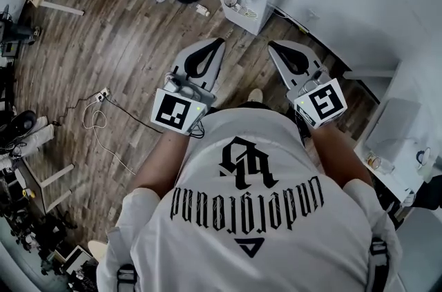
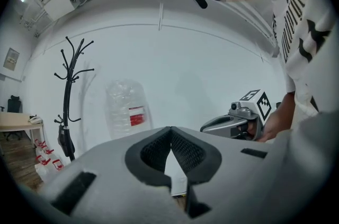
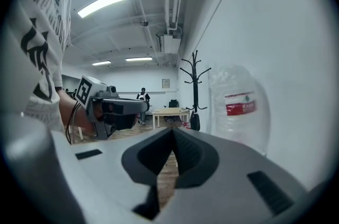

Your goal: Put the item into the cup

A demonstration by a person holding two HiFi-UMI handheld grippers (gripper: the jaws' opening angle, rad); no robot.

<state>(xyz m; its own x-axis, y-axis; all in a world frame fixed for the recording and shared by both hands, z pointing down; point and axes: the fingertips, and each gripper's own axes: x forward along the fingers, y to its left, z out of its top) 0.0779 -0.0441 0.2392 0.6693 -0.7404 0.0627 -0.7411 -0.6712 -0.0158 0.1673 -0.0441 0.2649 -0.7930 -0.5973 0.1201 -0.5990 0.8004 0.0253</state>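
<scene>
Fingers (image 2: 152, 152) of your left gripper (image 1: 218, 46) and your right gripper (image 1: 274, 47) are pressed together with nothing between them, and no view shows the item or the cup, so I judge that no part of the task is done yet.

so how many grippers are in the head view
2. The left gripper is at centre left, the right gripper at centre right, both held out over the floor, jaws together. None seems hidden.
</scene>
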